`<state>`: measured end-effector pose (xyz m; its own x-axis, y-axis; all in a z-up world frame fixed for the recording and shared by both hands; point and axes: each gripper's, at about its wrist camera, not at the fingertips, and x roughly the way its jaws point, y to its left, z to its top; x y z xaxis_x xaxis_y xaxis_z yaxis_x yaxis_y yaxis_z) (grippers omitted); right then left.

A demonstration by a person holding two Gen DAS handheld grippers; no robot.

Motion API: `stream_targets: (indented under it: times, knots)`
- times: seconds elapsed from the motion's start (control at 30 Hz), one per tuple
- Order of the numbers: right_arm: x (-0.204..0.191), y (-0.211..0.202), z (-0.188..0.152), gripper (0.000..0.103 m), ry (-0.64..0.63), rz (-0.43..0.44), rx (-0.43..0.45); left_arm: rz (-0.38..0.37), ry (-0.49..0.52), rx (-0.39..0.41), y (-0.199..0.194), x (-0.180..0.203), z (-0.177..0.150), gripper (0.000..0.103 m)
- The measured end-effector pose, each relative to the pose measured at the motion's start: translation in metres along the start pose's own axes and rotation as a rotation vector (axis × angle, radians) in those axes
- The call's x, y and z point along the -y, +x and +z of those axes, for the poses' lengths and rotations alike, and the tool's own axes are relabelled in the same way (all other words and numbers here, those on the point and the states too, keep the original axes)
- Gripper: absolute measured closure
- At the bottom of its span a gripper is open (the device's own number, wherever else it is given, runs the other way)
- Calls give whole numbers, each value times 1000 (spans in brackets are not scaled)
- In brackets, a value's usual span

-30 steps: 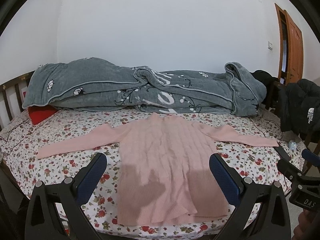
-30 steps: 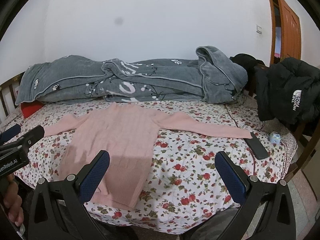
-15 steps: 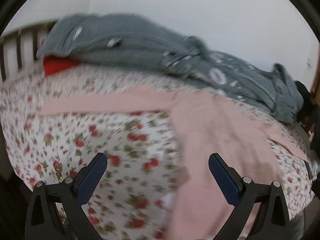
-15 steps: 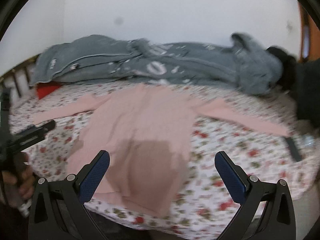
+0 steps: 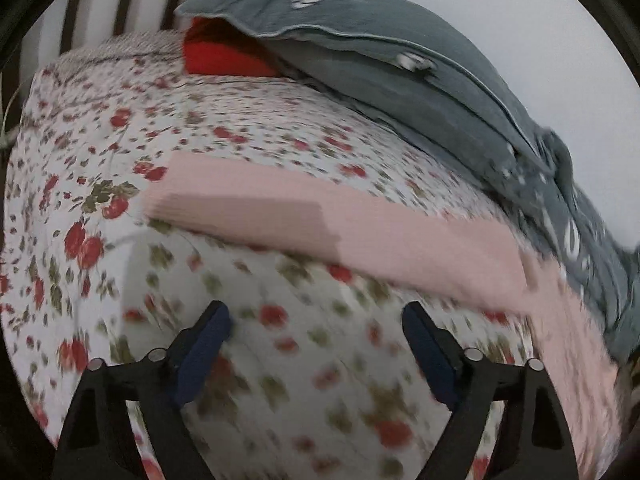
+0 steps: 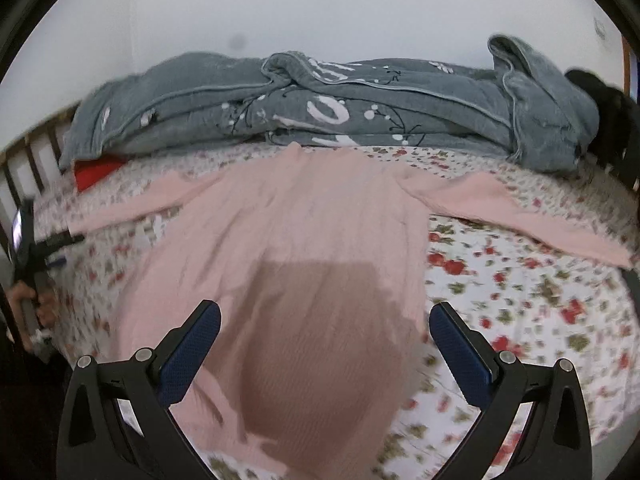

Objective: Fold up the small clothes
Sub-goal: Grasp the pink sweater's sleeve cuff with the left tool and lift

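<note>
Jaws of the left gripper (image 5: 316, 322) stand apart with nothing between them, though they have just been closing somewhat; only the floral bedsheet (image 5: 248, 364) shows in the gap. Right gripper (image 6: 325, 320) jaws also wide, empty, hovering over the lower body of the pink knit sweater (image 6: 304, 240).

Sweater lies flat, face up, centre of the right wrist frame, collar toward the grey quilt (image 6: 320, 108) at the back. Left sleeve (image 5: 320, 220) runs as a band across the middle of the left wrist frame, cuff at centre left, just above the left jaws. Right sleeve (image 6: 520, 216) stretches to the right edge.

Judged step: left gripper approaching the left sleeve for the first fold inward.

Notes for doing it well:
- Take the sleeve near the cuff; pinch knit only, not the sheet beneath.
- Lift just clear, carry across the body, lay it flat.
- Right gripper could pin the body to stop it dragging.
- Both frames are motion-blurred; exact contact cannot be judged.
</note>
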<state>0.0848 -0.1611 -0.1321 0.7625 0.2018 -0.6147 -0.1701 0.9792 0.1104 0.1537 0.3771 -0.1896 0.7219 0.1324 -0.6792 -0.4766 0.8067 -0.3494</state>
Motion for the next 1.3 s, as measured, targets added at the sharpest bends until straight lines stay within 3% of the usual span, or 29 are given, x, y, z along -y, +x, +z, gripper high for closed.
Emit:
stream_targets:
  times: [0.13,0.3,0.37,0.43,0.63,0.87,1.03,1.3]
  knots:
    - [0,25,10,0,77,82,-23,-26,-51,24,8,-17,14,39]
    - [-4,41,25,0,51,78,-33,-34,-170,42,23,-41,34,56]
    - [-2,44,33,0,37,71,-36,21,-188,50,25,-44,39,68]
    - [2,46,41,0,12,61,-28,89,-176,68,25,-44,45,93]
    - [15,45,72,0,-56,23,38,153,-35,109,11,-7,66,96]
    - [34,51,79,0,-158,-28,118,95,136,185,-23,97,73,96]
    - [66,55,65,0,-157,20,140,14,273,200,-37,196,59,96]
    - [123,59,42,0,-112,13,102,-132,517,174,-23,383,-20,96]
